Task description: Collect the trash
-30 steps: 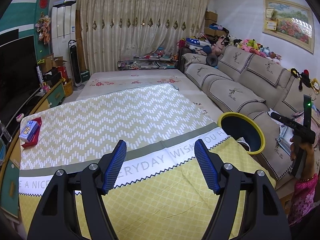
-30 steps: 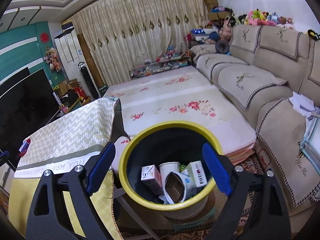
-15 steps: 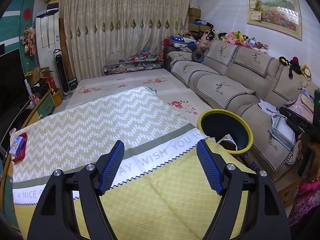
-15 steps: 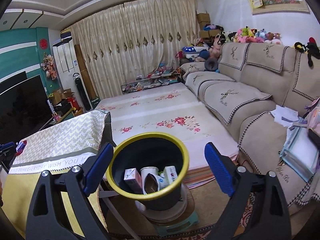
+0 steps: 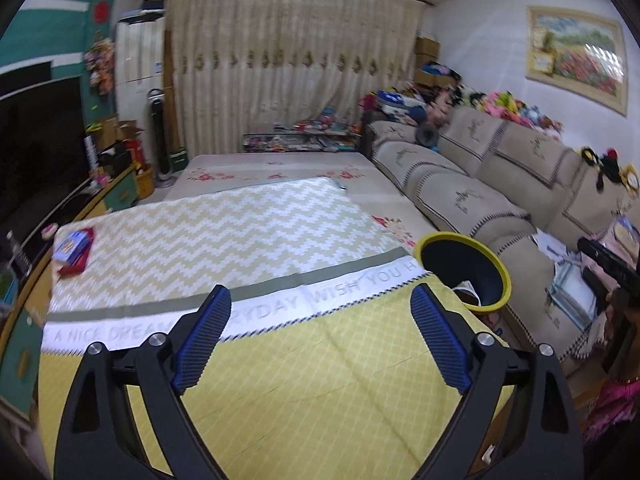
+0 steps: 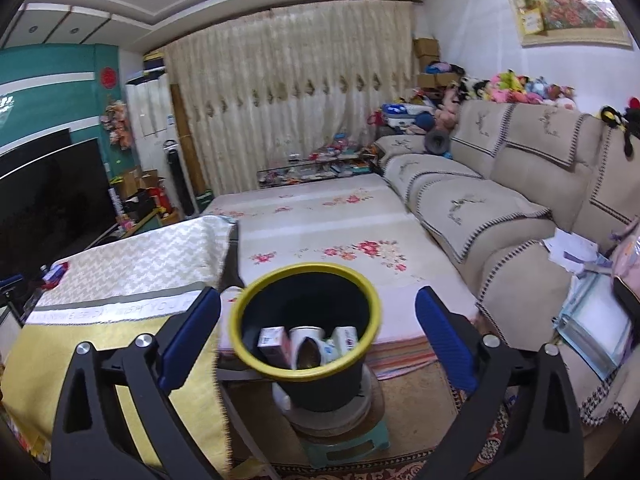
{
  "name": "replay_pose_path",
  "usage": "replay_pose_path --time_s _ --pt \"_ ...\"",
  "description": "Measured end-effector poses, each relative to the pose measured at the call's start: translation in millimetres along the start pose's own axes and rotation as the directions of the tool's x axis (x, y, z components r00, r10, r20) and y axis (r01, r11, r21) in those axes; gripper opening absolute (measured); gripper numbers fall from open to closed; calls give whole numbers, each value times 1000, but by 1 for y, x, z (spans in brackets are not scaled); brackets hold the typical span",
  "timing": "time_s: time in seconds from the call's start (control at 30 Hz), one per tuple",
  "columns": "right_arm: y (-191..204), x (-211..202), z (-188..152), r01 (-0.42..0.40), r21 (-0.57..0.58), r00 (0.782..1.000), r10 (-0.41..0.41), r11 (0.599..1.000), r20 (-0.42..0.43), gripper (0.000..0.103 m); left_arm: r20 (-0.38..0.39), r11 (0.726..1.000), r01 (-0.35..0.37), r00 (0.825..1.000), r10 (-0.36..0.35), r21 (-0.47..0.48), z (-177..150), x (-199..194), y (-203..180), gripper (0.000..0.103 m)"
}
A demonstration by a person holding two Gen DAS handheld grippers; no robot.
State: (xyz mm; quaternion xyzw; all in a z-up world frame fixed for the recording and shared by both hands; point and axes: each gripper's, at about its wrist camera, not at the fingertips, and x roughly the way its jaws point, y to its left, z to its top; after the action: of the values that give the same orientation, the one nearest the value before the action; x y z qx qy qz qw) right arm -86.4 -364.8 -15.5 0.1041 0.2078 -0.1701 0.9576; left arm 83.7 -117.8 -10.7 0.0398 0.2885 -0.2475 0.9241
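Both grippers' fingers gape wide, holding nothing: left (image 5: pixel 320 342) over the counter (image 5: pixel 304 380), right (image 6: pixel 318 344) above the bin (image 6: pixel 240 320) (boxes inside).

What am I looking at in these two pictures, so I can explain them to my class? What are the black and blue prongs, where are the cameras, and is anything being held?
No robot here: a person carries a hand-held grabber in each hand, and each grabber has a wide-angle camera looking forward along its two fingers. The prongs are those tongs.

The left camera shows the left tongs open and empty above a table covered by a yellow and chevron tablecloth. A small blue and red packet lies at its far left corner.

The right camera shows the right tongs open and empty above a yellow-rimmed dark bin that stands beside the table. Inside the bin lie small cartons and a paper cup: trash already collected.

A sofa runs along the right.
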Motion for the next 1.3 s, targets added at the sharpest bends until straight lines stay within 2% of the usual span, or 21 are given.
replay_pose_path --time_s 0.17,0.4,0.57,0.73,0.87,0.97,1.1,1.3 --pt "31 -3 2 -86 -39 996 86 996 6 96 43 995 -79 996 81 -57 -12 -36 26 95" --pt "75 -18 13 -149 -107 988 153 983 27 96 150 982 -184 971 188 -40 -25 -91 38 98" --pt "102 -33 16 -202 -131 977 210 971 50 96 181 978 -188 963 202 -89 -33 -115 46 98" --pt "128 -35 15 -252 -140 965 259 958 37 96 150 972 -199 965 216 -123 -45 -119 54 98" --pt "144 -33 15 -258 -155 963 266 954 34 96 115 965 -244 960 255 -99 -51 -115 50 98" --pt "153 -30 15 -219 -178 972 230 959 43 96 106 961 -263 957 272 -87 -54 -118 45 98" --pt "155 -28 12 -217 -176 974 225 960 25 96 106 960 -269 955 276 -82 -55 -122 37 98" --pt "150 -27 6 -183 -180 982 188 967 13 96 97 966 -248 962 254 -78 -56 -123 25 98"
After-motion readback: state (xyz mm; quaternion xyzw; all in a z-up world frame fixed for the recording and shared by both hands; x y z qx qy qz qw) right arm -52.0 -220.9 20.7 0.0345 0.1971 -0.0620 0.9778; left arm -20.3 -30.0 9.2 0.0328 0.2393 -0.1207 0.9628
